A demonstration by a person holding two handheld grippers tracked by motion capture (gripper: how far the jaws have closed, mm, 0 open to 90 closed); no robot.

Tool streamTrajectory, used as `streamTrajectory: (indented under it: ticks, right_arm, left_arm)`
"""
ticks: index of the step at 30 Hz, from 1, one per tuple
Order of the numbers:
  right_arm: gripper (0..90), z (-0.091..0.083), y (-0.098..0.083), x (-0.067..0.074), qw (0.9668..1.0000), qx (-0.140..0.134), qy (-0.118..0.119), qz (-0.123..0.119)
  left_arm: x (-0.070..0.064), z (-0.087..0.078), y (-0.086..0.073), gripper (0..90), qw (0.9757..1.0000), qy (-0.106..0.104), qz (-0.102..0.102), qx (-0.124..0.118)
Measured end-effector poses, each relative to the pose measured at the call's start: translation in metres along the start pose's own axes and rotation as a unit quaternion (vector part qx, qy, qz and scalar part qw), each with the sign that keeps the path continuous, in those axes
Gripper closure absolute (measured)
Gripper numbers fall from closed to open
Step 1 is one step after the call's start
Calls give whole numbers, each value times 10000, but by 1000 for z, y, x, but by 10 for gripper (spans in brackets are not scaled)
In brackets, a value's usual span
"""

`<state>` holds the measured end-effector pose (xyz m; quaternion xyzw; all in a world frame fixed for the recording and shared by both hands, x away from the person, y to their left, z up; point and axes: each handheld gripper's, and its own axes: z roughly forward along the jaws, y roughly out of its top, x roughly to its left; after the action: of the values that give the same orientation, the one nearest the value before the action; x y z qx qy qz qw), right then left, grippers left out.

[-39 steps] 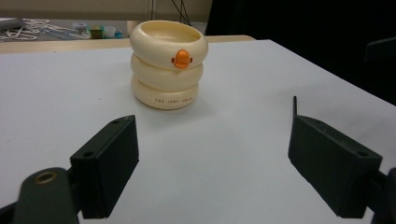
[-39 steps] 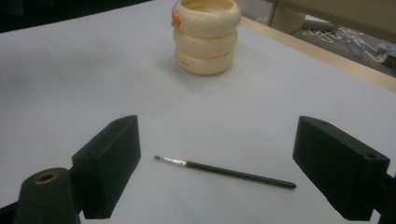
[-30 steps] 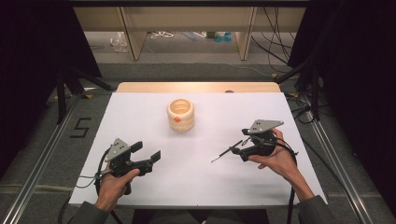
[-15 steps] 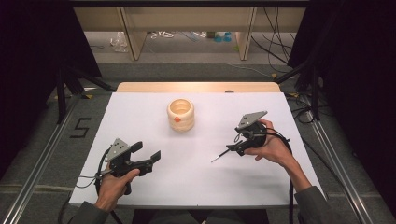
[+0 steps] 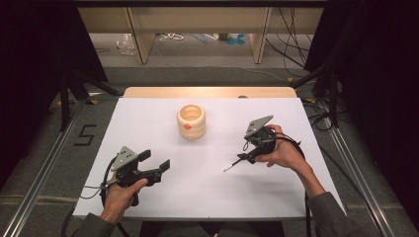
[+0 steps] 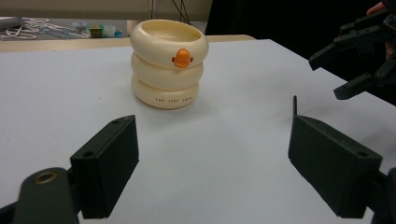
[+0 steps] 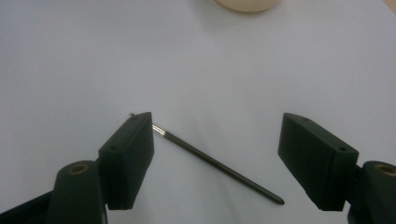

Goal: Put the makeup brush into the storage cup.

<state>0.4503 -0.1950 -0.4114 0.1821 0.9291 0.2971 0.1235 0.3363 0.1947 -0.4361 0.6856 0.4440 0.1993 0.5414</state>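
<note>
Where jaws gape: pen [image 7: 219, 164], cream cup [image 6: 168, 64].

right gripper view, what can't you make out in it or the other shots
- Cup: cut off by the right gripper view's top edge; just its base shows.
- Stick: its tip passes behind the left jaw of the right hand-held gripper there.
- Cup's red lettering: too small to read in the left gripper view.
- Cup's inside bottom: hidden by its rim in the high view.

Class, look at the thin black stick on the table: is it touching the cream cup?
Apart. In the high view, bare white table separates the thin black stick, under the right gripper, from the cream cup.
</note>
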Motion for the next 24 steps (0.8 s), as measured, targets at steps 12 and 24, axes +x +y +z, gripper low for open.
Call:
streamTrajectory:
  ticks: [12, 24]
  right_arm:
    - [329, 15, 4, -3, 9981, 428, 271, -363]
    - [364, 31, 4, -6, 9940, 887, 477, -430]
  left_arm:
    - [0, 0, 0, 155, 10000, -10, -1, 0]
    - [0, 0, 0, 155, 10000, -11, -12, -8]
